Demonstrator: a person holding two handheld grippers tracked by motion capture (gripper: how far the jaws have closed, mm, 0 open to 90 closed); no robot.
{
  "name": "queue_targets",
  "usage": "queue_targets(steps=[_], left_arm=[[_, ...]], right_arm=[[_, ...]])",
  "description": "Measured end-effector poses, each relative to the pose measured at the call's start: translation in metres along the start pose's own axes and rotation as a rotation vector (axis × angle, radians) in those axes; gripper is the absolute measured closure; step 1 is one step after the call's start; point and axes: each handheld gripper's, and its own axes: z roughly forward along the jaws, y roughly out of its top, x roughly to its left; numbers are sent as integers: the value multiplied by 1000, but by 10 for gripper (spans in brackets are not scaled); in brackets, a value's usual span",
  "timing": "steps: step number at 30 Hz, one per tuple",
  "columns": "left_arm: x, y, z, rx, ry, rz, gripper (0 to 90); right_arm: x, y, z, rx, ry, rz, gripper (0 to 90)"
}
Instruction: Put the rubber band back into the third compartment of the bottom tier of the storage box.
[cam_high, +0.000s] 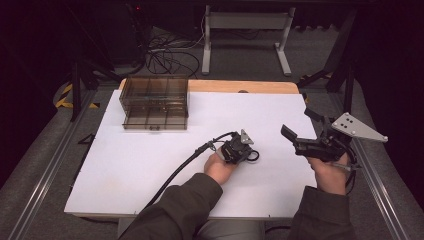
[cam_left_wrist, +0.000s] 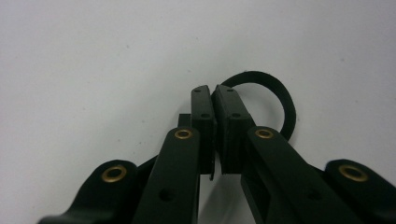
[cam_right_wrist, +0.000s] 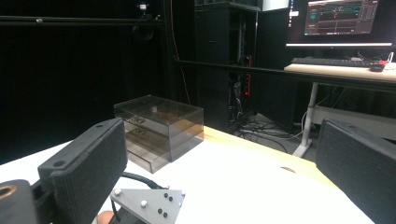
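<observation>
Two grippers in play. Left gripper sits low at the centre of the high view, tipped down onto the white worktop, jaws squeezed together on the edge of a black rubber ring lying flat there. Right gripper is held up off the surface at the right of the frame, roughly level, jaws wide apart with nothing in them. Smoky plastic drawer box sits upper left. Room's dark, cables on the floor behind.
</observation>
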Motion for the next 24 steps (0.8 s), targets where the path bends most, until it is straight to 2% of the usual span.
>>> queue_targets(steps=[6, 11, 16, 24], left_arm=[[6, 2, -8, -32, 19, -6, 866], [9, 4, -18, -66, 38, 11, 865], [12, 3, -24, -76, 57, 16, 863], [23, -1, -35, -99, 83, -8, 863]], right_arm=[[-1, -1, 0, 1, -2, 2, 30], [-1, -1, 1, 4, -3, 2, 31], [0, -1, 2, 7, -2, 1, 31], [0, -1, 2, 7, -2, 2, 31]])
